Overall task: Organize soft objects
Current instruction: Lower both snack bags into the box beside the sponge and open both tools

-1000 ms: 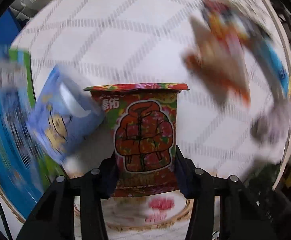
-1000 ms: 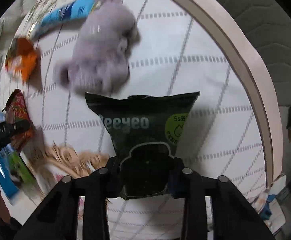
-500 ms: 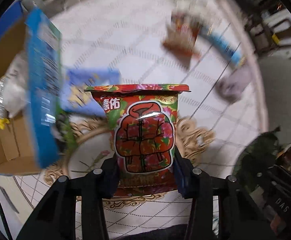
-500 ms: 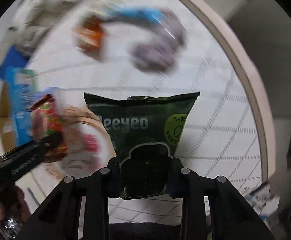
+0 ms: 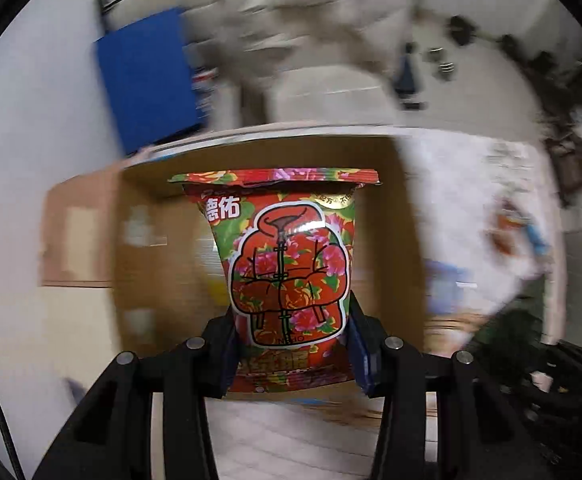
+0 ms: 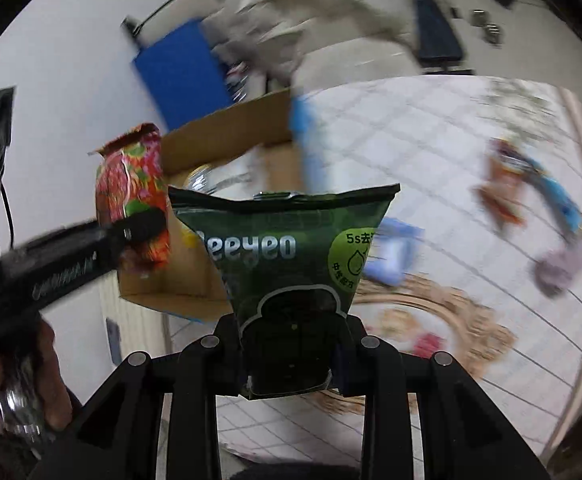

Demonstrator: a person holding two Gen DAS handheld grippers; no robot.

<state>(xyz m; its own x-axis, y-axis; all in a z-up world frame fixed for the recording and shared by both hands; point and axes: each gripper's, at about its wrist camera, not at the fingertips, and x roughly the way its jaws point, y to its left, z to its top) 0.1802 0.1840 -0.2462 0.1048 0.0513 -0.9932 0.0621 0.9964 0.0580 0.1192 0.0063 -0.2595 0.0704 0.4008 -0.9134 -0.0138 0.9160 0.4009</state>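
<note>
Carrying two soft packs to brown cardboard box (image 5: 159, 264), neither dropped yet.
Left gripper (image 5: 291, 354) clamps red floral pouch (image 5: 287, 264) above box; right gripper (image 6: 289, 354) pinches dark green wipes pack (image 6: 287, 252) beside it. Orange packet (image 6: 499, 192), blue tube (image 6: 555, 192), grey plush (image 6: 559, 268) left on tablecloth (image 6: 431, 140).

The red packet (image 5: 287, 264) bears pink and green flowers and a red padded-jacket drawing outlined in white. The dark green packet (image 6: 291, 248) carries pale lettering and a light green circle. Both tongs (image 5: 289, 354) (image 6: 291, 354) are black. The box (image 5: 163, 248) is plain brown cardboard. The table (image 6: 431, 128) is white with a grey dashed grid and a gold ornament.
</note>
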